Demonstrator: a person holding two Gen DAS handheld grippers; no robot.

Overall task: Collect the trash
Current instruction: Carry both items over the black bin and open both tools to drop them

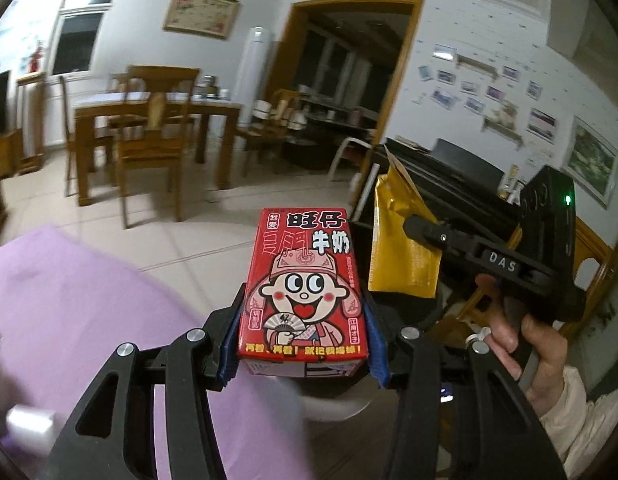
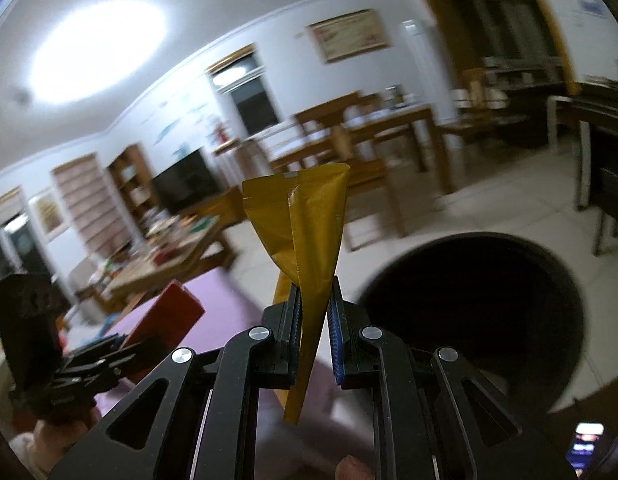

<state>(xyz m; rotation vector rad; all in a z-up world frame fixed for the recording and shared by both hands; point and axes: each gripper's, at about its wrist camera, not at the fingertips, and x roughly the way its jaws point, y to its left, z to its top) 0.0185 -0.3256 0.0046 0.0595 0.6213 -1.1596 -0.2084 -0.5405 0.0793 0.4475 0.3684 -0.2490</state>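
Observation:
My left gripper (image 1: 305, 332) is shut on a red milk carton (image 1: 305, 280) with a cartoon face, held upright between the blue pads. Beside it on the right, the right gripper (image 1: 425, 232) in a person's hand (image 1: 525, 336) grips a gold foil packet (image 1: 401, 240). In the right wrist view my right gripper (image 2: 313, 320) is shut on the gold foil packet (image 2: 305, 224), which fans out above the jaws. A round dark bin opening (image 2: 477, 312) gapes low on the right, close to the right gripper. At lower left the left gripper shows with the red carton (image 2: 165, 320).
A purple cloth (image 1: 77, 312) covers the surface at left. Beyond lie a tiled floor (image 1: 213, 248), a wooden dining table (image 1: 157, 120) with chairs, a doorway (image 1: 349, 80), and a dark piano (image 1: 461, 176). A cluttered low wooden table (image 2: 169, 248) stands at left in the right wrist view.

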